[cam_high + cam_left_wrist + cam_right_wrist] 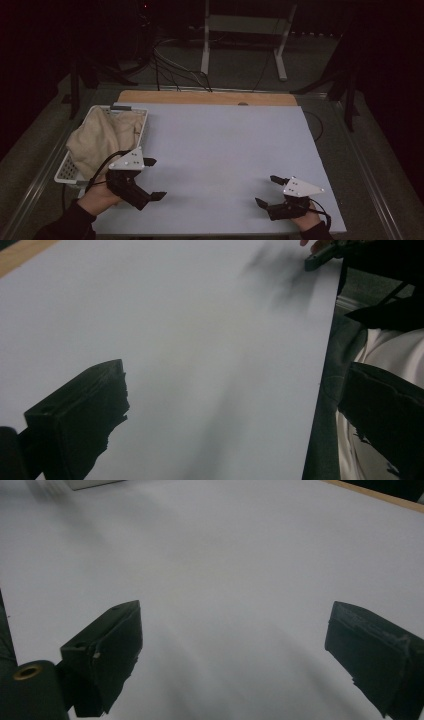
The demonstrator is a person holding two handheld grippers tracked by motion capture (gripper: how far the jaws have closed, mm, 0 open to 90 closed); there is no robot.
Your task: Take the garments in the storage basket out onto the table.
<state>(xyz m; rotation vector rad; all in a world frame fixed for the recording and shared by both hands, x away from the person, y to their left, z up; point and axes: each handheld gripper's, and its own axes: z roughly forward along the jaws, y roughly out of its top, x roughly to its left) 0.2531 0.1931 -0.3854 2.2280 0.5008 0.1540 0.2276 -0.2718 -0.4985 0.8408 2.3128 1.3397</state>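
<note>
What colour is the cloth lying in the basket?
Beige, a pale tan. The cloth in the white basket shows best in the high view.

each black tool [155, 177] [270, 191] carries a grey three-cornered plate and black cable; the sleeves are dark.

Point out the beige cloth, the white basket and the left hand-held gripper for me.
beige cloth [95, 140], high view, middle of the bundle.
white basket [142, 120], high view, right rim.
left hand-held gripper [153, 178], high view, between its open jaw tips.

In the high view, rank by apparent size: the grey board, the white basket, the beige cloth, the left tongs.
1. Grey board, largest by far.
2. White basket.
3. Beige cloth, close to the basket and spilling over its rim, so this order is unsure.
4. Left tongs, smallest.
</note>
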